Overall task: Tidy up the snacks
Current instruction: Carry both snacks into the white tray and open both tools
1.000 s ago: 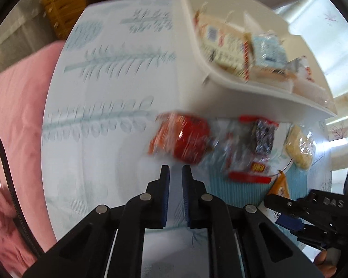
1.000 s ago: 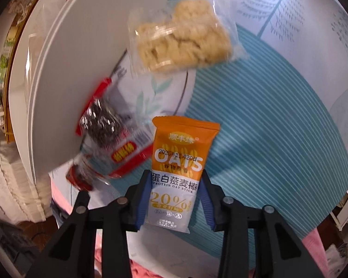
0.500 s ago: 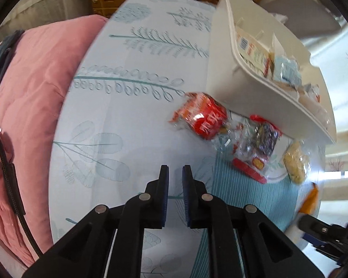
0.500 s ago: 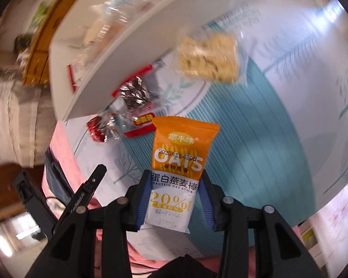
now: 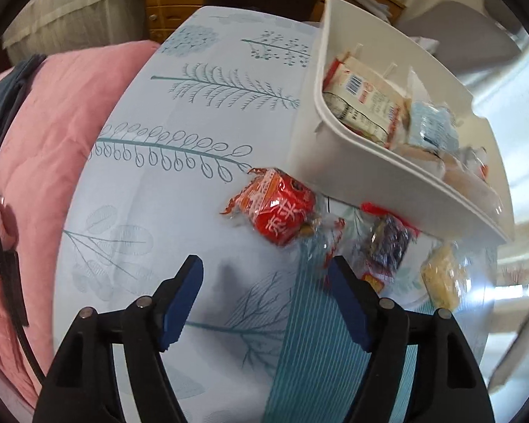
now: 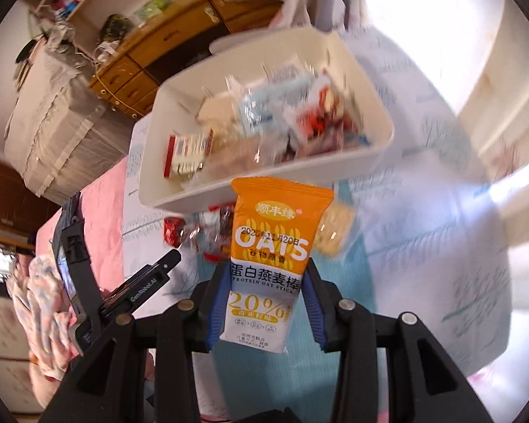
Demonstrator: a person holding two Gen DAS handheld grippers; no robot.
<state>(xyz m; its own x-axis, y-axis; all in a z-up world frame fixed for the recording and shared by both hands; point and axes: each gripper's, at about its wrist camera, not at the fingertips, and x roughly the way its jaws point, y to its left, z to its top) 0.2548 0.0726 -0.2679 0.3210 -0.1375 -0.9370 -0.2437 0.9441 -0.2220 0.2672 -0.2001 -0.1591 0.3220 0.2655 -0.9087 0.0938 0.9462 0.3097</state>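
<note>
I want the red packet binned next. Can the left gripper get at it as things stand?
Probably yes: the left gripper is open and empty, and the red snack packet lies bare on the tablecloth just ahead, beside the white bin.

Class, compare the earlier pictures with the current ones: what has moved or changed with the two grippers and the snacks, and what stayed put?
The left gripper has just opened its jaws, empty, above the red snack packet. The right gripper rose with the orange oat bar, so the white bin now shows from above. The oat bar stays clamped; the loose snacks beside the bin have not moved.
</note>
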